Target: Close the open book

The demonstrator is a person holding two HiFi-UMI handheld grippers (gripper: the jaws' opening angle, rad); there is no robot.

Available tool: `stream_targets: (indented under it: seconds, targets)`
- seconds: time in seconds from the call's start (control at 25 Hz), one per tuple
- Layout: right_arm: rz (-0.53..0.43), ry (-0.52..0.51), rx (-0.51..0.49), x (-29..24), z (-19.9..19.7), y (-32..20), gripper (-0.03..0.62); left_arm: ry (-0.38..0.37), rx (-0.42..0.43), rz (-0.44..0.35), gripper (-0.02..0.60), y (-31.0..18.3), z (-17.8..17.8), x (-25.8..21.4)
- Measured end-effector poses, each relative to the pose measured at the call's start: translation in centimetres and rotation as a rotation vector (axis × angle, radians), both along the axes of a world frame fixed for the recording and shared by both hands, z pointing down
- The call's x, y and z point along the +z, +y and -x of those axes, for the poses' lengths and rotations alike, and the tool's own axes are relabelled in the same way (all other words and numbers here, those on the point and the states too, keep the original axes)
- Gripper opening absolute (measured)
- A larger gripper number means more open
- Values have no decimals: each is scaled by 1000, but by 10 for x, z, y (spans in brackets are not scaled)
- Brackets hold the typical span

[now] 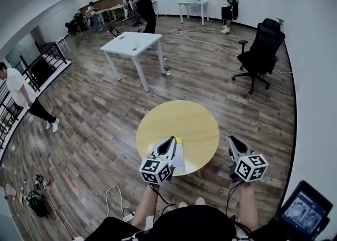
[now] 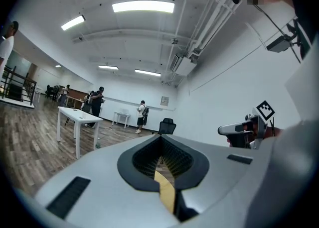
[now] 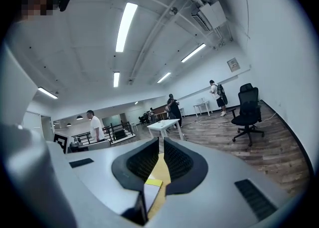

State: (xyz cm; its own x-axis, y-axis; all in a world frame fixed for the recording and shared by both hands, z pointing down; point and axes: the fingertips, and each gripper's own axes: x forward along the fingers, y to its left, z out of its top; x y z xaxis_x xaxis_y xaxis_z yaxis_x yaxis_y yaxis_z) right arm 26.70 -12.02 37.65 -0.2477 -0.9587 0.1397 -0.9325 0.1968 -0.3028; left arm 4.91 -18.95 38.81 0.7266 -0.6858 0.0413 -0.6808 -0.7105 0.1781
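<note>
Head view, from the near edge outward: both bare forearms reach forward from the lap. The left forearm point(image 1: 147, 207) and right forearm point(image 1: 247, 209) each carry a gripper held roughly level, and the marker cubes face the camera. The left gripper point(image 1: 170, 140) hovers over the near rim of the round yellow table point(image 1: 184, 116), angled slightly inward. The right gripper point(image 1: 231, 139) sits just off the table's right edge, well apart from its partner. Left gripper view says clenched: the ribbed pads point(image 2: 147, 160) meet at their far tips, and only floor and yellow tabletop show through the gap behind them. Right gripper view says the same: its pads point(image 3: 142, 160) stand pinched to a thin slit with nothing gripped, only tabletop and a slice of book below. The book point(image 1: 180, 161) lies flat at the table's near edge, directly beneath the left gripper and partly hidden by it. It shows a pale cover with a yellow-green border and reads as a single slab, with no spread pages visible. Neither gripper touches it. Further out there's a white table point(image 1: 131, 45) on the wood floor, a black office chair point(image 1: 260, 50) to the right, and people standing along the far wall.
</note>
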Motion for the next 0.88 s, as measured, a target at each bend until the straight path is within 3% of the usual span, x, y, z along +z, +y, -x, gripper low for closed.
stream_targets:
  seconds: [0.2,0.88]
  targets:
    - [-15,-5,-30,-7,4,-2,5,2,-20,-3,-2,1,3,-1]
    - [-26,18,-107,-15,30,-5,5,-11,-50,-15,-2,14,15,-4]
